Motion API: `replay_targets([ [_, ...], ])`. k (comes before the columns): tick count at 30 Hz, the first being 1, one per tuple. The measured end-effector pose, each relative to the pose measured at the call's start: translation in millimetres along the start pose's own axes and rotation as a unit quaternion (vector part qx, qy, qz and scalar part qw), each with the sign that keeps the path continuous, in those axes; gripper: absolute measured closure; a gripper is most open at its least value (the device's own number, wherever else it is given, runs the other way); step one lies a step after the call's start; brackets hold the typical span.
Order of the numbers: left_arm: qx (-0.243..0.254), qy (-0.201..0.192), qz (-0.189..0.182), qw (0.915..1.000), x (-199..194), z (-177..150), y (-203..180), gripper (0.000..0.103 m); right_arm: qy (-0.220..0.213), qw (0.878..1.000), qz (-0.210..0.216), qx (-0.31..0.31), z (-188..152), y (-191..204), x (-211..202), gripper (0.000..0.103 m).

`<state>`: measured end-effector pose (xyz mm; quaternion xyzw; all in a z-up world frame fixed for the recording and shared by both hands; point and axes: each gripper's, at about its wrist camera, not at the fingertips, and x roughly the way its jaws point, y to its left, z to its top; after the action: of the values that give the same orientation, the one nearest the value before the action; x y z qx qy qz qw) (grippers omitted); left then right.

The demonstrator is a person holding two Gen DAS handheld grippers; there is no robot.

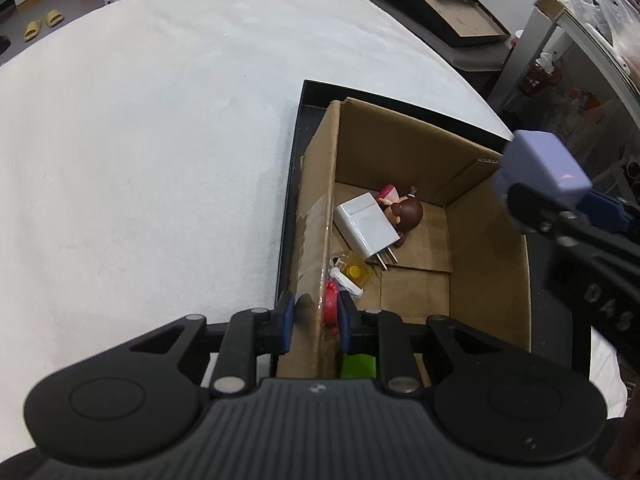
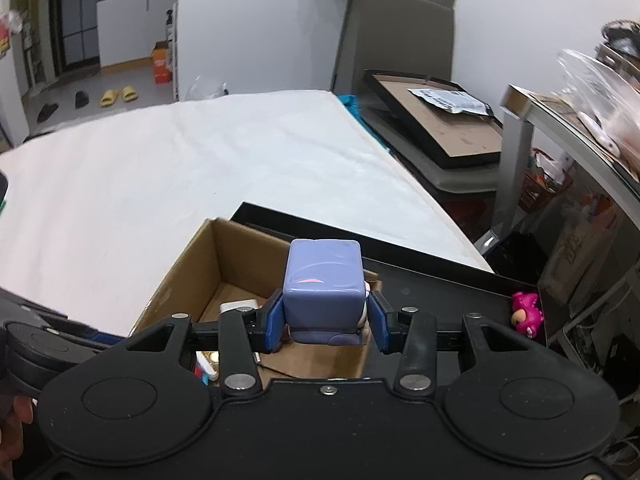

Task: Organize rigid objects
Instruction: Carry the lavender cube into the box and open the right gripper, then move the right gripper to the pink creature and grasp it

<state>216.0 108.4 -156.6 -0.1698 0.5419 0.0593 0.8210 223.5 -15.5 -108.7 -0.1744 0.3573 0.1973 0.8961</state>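
Right gripper (image 2: 326,324) clamps purple cube toy (image 2: 323,280) (left gripper (image 1: 316,320) pinches cardboard box (image 1: 320,200) wall)

I see my left gripper (image 1: 314,322) and right gripper (image 2: 326,322): black plastic bodies, blue finger pads (image 2: 274,322), silver screws, round side discs, ribbed centre.
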Motion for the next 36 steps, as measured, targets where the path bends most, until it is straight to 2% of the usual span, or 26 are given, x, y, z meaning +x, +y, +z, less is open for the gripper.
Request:
replay_targets([
  [8,-0.008,0.000,-0.011,0.9999,-1,1,5,0.082,0.030,0.999,-0.003,-0.018,-4,10,12,0.060],
  [11,-0.010,-0.001,-0.013,0.9999,-2,1,6,0.082,0.018,0.999,-0.023,-0.025,-6,11,8,0.055],
  [19,-0.006,-0.013,-0.013,0.9998,-9,-2,4,0.081,0.012,0.999,-0.037,-0.002,-12,-6,1,0.053],
  [22,-0.006,-0.018,-0.009,0.9998,-12,-2,4,0.081,0.008,0.999,-0.045,0.003,-16,-12,-2,0.046],
  [26,-0.002,-0.024,-0.002,0.9997,-15,-2,2,0.080,-0.015,0.998,-0.059,0.012,-21,-24,-10,0.027],
  [36,0.021,-0.041,0.024,0.9987,-22,-5,-8,0.074,-0.036,0.993,-0.080,0.075,-51,-66,-10,0.012],
])
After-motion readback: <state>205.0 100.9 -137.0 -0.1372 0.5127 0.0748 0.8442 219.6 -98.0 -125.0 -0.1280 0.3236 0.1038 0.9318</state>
